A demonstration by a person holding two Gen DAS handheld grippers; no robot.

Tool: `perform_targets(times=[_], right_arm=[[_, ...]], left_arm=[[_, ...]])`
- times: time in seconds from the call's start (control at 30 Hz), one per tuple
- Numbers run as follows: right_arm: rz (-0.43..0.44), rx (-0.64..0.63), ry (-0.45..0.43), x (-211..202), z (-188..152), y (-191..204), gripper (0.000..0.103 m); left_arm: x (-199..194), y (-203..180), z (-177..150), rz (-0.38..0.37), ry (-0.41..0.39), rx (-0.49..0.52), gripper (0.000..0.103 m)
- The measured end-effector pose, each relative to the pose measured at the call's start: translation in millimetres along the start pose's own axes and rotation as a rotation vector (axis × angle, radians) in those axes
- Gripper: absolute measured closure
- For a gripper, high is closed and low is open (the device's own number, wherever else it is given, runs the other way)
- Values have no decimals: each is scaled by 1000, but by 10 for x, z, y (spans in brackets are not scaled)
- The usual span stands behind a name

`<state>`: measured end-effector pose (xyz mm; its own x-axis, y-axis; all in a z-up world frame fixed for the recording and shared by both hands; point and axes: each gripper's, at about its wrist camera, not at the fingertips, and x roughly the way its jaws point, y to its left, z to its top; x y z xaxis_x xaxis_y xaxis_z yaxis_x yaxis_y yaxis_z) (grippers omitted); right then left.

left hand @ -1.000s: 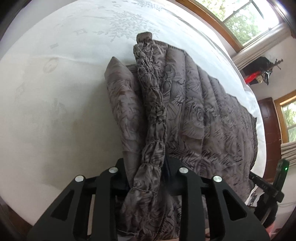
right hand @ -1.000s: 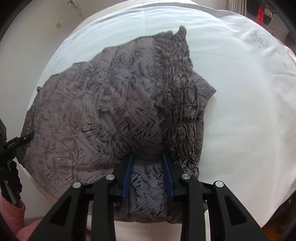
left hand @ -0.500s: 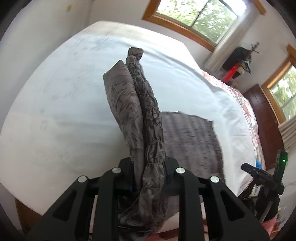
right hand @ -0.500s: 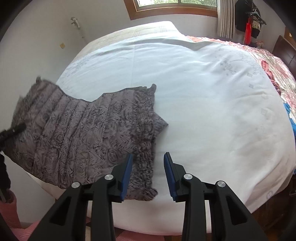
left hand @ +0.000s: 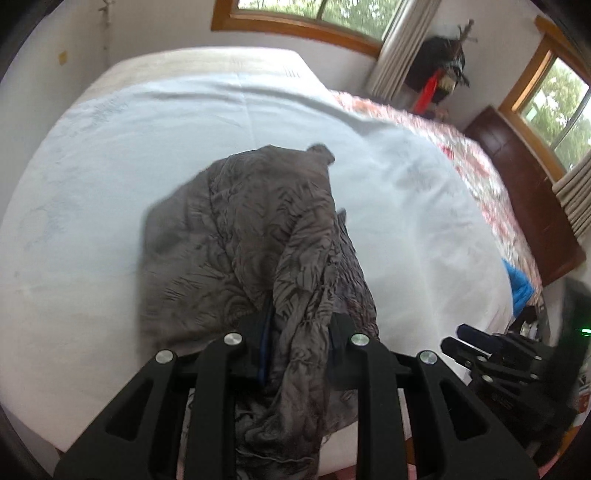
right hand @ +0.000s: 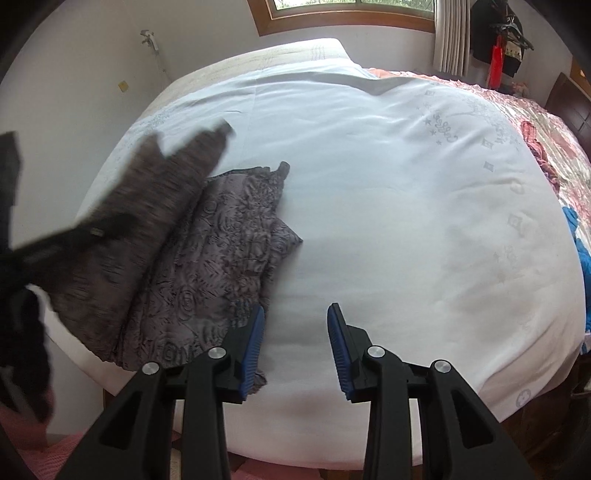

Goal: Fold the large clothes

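A large grey garment with a rose and zigzag print (right hand: 218, 258) lies at the near left edge of the white bed sheet (right hand: 406, 206). My left gripper (left hand: 299, 347) is shut on a bunched edge of the garment (left hand: 266, 236) and holds it lifted and draped over the rest; this raised flap shows blurred in the right wrist view (right hand: 140, 206). My right gripper (right hand: 295, 343) is open and empty, just right of the garment, over bare sheet. It also shows at the lower right of the left wrist view (left hand: 480, 350).
A pink floral quilt (right hand: 543, 147) covers the bed's far right side, with something blue (right hand: 580, 236) at its edge. A dark wooden headboard (left hand: 524, 192) stands behind. Windows, curtains and hanging clothes (right hand: 498, 33) line the far wall. The bed's near edge drops off below the grippers.
My right gripper has let go of the garment, opened and drawn back to the right. My left gripper has lifted its edge and swung it over the rest.
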<state>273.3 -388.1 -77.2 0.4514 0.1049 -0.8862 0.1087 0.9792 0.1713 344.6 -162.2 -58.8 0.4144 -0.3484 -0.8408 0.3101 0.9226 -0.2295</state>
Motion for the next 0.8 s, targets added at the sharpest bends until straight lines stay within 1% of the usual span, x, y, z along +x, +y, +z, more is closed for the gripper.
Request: perform_targets(times=[0.17,0.33,0.47,0.53,0.6,0.7,0.73,0.8], right_arm=[[7,0,21,62,-10,-123,65],[18,-1,44,159,-1,-178,65],[34,-8,56,232,23,-176,65],[42,-13,55,256,48,-156,65],[49,-19,50,249,73,-123,63],[54,-26,33,220,147,-91,56],[57,-27,29,218,176,-96,55],[78,-27,17,183,258,-84,53]], left_arm=[[518,-47,-137,-20,81,-37,81],[790,-79,-283,-16,99,-49,79],[884,-19,-407,-4,93,-42,78],[883,18,-415,-15,94,-60,79],[824,63,-406,-45,94,-72,78],[654,179,-430,-100,85,-77,75],[588,220,-420,-121,87,-85,70],[425,255,-427,-198,93,-110,57]])
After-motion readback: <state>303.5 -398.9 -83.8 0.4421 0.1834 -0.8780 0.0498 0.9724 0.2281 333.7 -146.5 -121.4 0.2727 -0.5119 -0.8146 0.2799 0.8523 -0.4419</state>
